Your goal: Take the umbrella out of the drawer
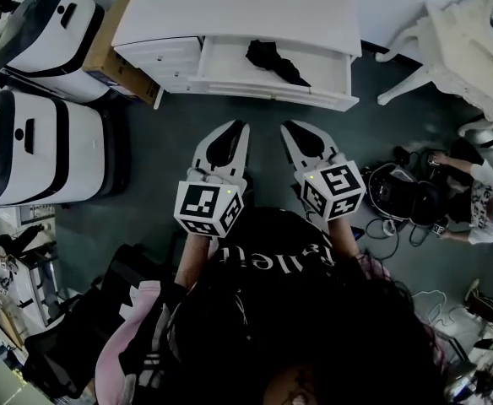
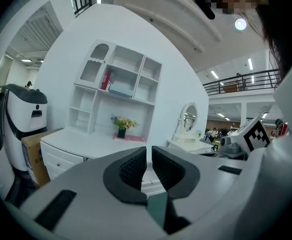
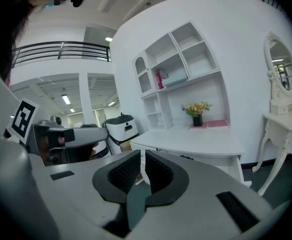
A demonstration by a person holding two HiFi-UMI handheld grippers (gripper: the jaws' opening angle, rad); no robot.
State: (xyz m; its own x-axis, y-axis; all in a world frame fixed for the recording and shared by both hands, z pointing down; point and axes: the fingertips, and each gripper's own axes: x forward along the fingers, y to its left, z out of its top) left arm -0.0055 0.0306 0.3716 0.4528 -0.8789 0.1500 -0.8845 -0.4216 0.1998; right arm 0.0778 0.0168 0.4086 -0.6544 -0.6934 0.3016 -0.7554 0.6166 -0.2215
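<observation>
A black folded umbrella (image 1: 273,61) lies in the open drawer (image 1: 263,94) of a white desk (image 1: 238,11) at the top of the head view. My left gripper (image 1: 241,125) and right gripper (image 1: 287,126) hover side by side over the dark floor, a short way in front of the drawer, both pointing at it. Both are shut with nothing between their pads. In the left gripper view the left gripper (image 2: 149,156) faces the desk with its jaws together. The right gripper (image 3: 142,161) looks the same in its own view. The umbrella is hidden in both gripper views.
Two white-and-black machines (image 1: 48,32) (image 1: 35,146) and a cardboard box (image 1: 116,57) stand left of the desk. At the right are a white dressing table (image 1: 457,49), a person (image 1: 483,201) low on the floor, and cables (image 1: 390,192). A shelf unit (image 2: 121,79) stands on the desk.
</observation>
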